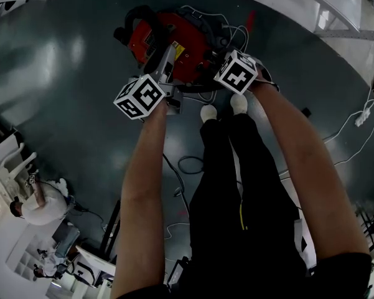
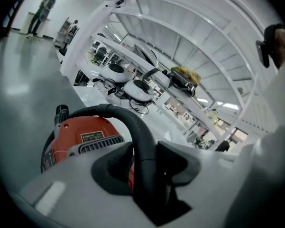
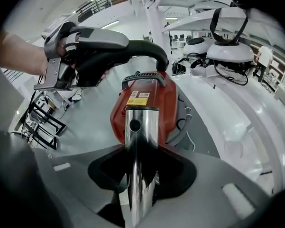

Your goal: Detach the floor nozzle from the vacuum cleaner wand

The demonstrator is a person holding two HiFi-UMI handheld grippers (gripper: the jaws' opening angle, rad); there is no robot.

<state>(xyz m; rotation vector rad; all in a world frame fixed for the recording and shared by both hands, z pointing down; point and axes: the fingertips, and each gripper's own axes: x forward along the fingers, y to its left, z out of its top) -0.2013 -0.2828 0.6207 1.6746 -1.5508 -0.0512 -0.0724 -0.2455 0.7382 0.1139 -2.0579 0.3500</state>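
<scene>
A red canister vacuum cleaner (image 1: 168, 39) stands on the dark floor in front of my feet. My left gripper (image 1: 170, 55) is shut on the black curved hose handle (image 2: 141, 137), which arches over the red body (image 2: 83, 137). In the right gripper view that left gripper (image 3: 116, 49) shows at the upper left with the black handle (image 3: 147, 49) in it. My right gripper (image 3: 141, 177) is shut on the chrome wand (image 3: 141, 132). The wand's bare open end, with a small round hole, points at the vacuum (image 3: 149, 101). No floor nozzle is in view.
My legs and white shoes (image 1: 208, 112) stand just behind the vacuum. Cables (image 1: 190, 164) lie on the floor, and a white lead (image 1: 361, 117) lies at the right. A seated person (image 1: 37, 204) and white furniture are at the lower left. White shelving with machines (image 2: 137, 87) lies beyond.
</scene>
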